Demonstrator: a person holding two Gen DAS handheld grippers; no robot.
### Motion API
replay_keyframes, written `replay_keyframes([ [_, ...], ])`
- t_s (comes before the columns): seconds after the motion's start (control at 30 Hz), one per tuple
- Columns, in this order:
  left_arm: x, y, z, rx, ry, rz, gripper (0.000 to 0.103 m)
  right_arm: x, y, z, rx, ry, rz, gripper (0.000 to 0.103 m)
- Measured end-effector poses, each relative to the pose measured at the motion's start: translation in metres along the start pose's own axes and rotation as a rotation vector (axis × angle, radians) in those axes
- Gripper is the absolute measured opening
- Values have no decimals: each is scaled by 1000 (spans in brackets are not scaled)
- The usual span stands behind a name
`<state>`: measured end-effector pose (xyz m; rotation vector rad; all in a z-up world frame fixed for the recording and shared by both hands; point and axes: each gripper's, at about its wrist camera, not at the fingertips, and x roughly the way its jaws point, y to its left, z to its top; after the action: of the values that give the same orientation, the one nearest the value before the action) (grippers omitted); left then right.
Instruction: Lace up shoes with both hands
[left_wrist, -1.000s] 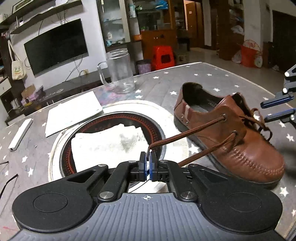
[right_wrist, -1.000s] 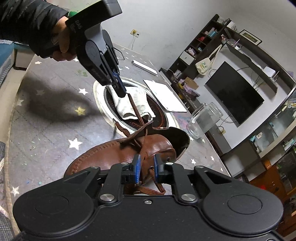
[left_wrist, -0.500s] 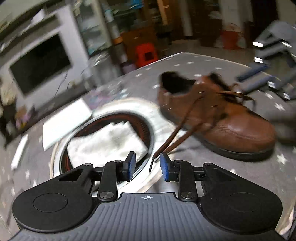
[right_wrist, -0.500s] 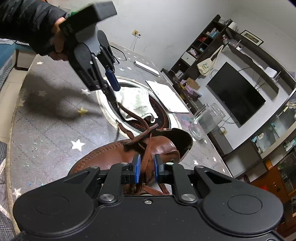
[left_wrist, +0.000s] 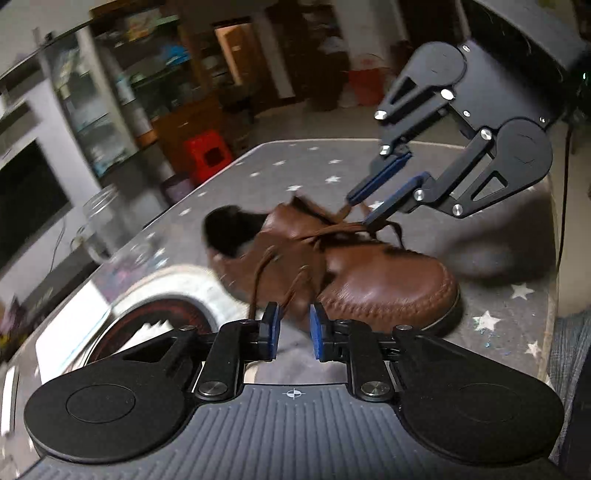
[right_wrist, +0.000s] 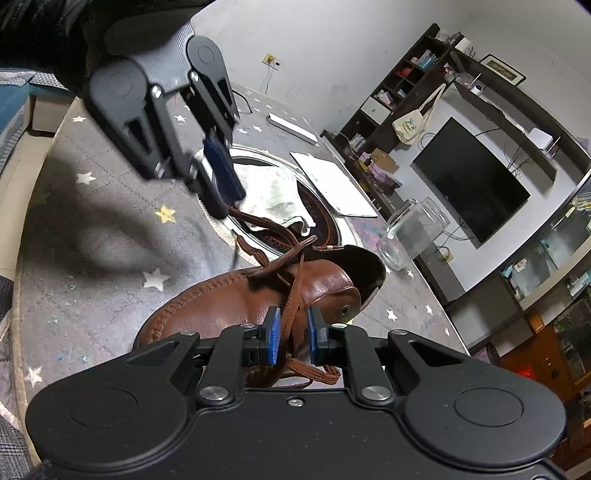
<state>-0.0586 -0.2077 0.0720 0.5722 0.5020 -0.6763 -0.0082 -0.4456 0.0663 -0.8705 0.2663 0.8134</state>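
A brown leather shoe (left_wrist: 369, 280) (right_wrist: 229, 306) lies on the star-patterned table, its toe toward the near right in the left wrist view. Its brown lace (left_wrist: 258, 273) (right_wrist: 291, 299) runs loose from the eyelets. My left gripper (left_wrist: 294, 328) (right_wrist: 227, 205) hovers beside the shoe's toe side. Its jaws are closing, with a gap still showing, and the lace's ends reach the mouth of that gap without being pinched. My right gripper (right_wrist: 293, 338) (left_wrist: 360, 211) sits over the shoe's tongue, slightly open. One lace strand passes between its pads, which do not press on it.
A round recessed burner holds a white cloth (right_wrist: 273, 195) just beyond the shoe. A glass jar (right_wrist: 413, 229) (left_wrist: 99, 221) stands near the heel, and a white sheet (right_wrist: 332, 184) and a white bar (right_wrist: 291, 127) lie farther back. The table edge (left_wrist: 550, 258) runs close on the right.
My left gripper let go of the lace it was pinching, opened, rolled and swung toward the shoe's toe, then narrowed a little. The right gripper stayed put.
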Motion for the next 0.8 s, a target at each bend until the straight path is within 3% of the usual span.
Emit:
replay_keyframes([
  [0.27,22,11,7,59,48,-73,20,0,0,0,0,1,2,15],
  [0.63,53,28,-1,187,182,-144,25,0,-3,-3,13,6,3,16],
  [0.67,56,26,-3,197,197,-154,24,0,-3,-3,14,7,3,16],
  [0.73,55,23,-5,190,199,-170,12,0,-3,-3,17,8,3,16],
  [0.8,52,21,-7,174,192,-185,8,0,-4,-3,19,9,3,16],
])
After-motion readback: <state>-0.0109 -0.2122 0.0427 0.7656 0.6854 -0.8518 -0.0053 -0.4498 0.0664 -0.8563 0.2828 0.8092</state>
